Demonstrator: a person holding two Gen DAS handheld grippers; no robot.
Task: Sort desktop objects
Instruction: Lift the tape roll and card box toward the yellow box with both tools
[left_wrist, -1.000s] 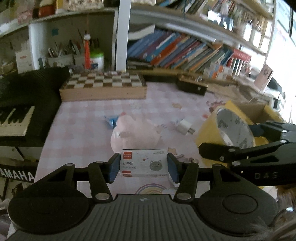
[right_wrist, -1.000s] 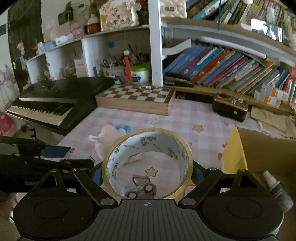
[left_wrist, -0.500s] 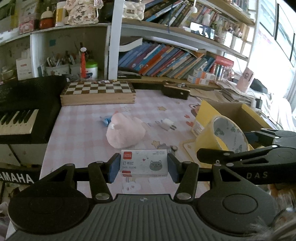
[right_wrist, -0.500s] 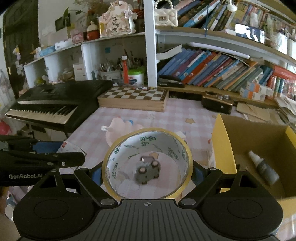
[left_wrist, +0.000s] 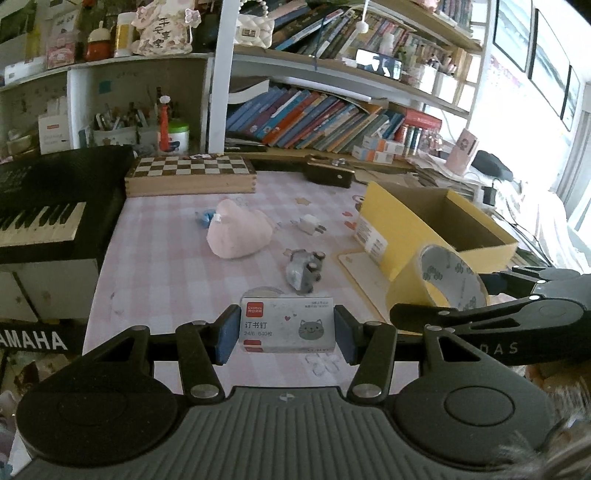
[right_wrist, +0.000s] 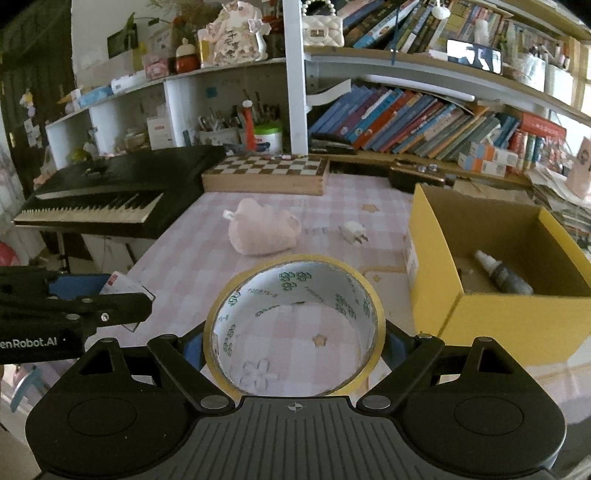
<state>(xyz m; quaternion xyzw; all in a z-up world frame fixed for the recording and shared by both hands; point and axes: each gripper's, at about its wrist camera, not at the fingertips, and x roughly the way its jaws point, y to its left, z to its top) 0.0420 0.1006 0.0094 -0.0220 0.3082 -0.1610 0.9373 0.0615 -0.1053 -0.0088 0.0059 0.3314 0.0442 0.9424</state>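
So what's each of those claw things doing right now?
Left gripper: closed on the staple box.
Right gripper: closed on the tape roll.

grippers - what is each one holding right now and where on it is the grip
The left gripper clamps the staple box by its two short ends. The right gripper clamps the tape roll across its outer rim.

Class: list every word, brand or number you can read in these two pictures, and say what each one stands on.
"订书钉" and "24/6": staple box, gripped by the left gripper.
"AMAHA", first letter cut off: front of the keyboard.
"DAS": right gripper.
"enRobot.AI", start cut off: left gripper's side, right wrist view.
Unreadable: book spines, the yellow box's label, the tape roll's inner print.
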